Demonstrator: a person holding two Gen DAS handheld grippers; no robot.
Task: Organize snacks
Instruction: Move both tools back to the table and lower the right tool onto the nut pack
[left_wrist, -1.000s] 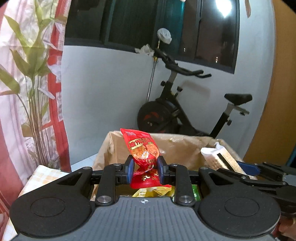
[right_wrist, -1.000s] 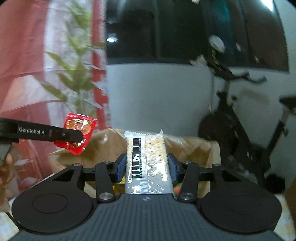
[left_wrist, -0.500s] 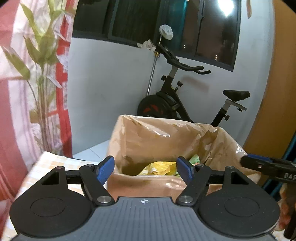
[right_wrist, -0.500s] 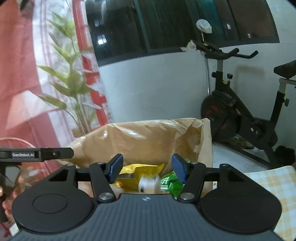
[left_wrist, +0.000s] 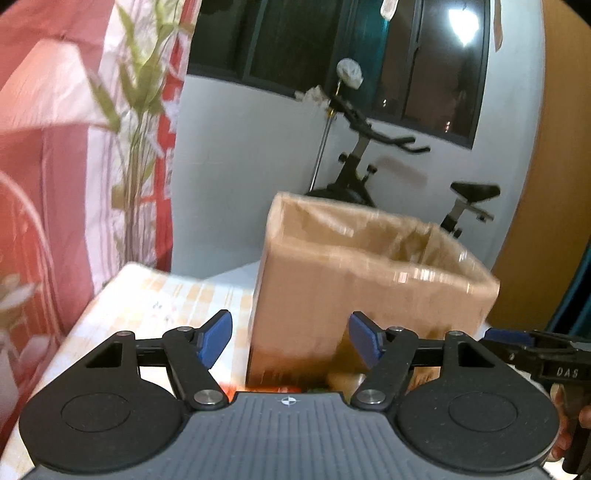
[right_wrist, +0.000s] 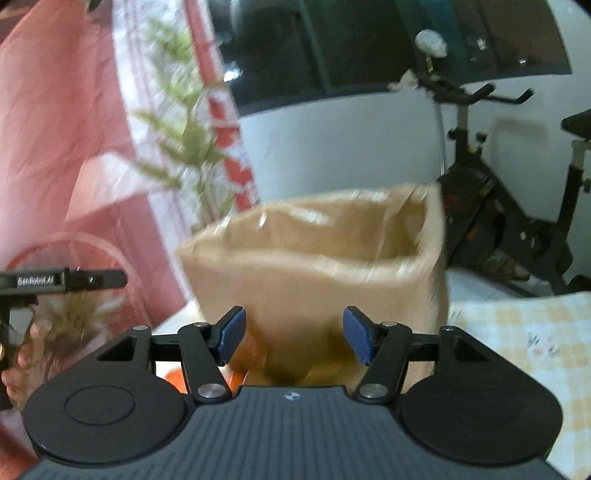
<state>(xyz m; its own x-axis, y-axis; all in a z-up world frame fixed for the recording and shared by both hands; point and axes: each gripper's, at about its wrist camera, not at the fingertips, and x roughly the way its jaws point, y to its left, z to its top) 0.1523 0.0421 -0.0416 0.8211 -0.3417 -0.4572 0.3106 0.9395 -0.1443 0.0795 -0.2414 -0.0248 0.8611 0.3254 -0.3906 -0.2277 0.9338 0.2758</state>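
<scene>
Both grippers are seen empty, so the step in hand is judged to be the reach for another snack, a drop into the box being apparently finished. The left gripper (left_wrist: 290, 338) is held with its blue pads spread wide and nothing between them; the right gripper (right_wrist: 293, 336) is likewise spread wide and empty.

The cardboard box (left_wrist: 369, 280), lined with a brown bag, stands on the checked tablecloth (left_wrist: 162, 306). In the left wrist view it fills the field from 12 to 2 o'clock just beyond the fingertips, its near wall lying behind the gap between the pads. In the right wrist view the same box (right_wrist: 317, 273) sits at 12 o'clock, close ahead. Its contents cannot be made out, since the rim is seen from below and the frames are blurred.

Loose snacks (left_wrist: 291, 388) are glimpsed at 6 o'clock in the left view, at the foot of the box and partly hidden by the gripper body; orange wrappers (right_wrist: 177, 378) are similarly glimpsed at 7 o'clock in the right view. Their kind cannot be told.

The next move is judged to call for each gripper to be lowered and tilted down toward those packets, with the pads kept apart until one packet is straddled, then pressed gently, as thin wrappers may slip or crumple.
</scene>
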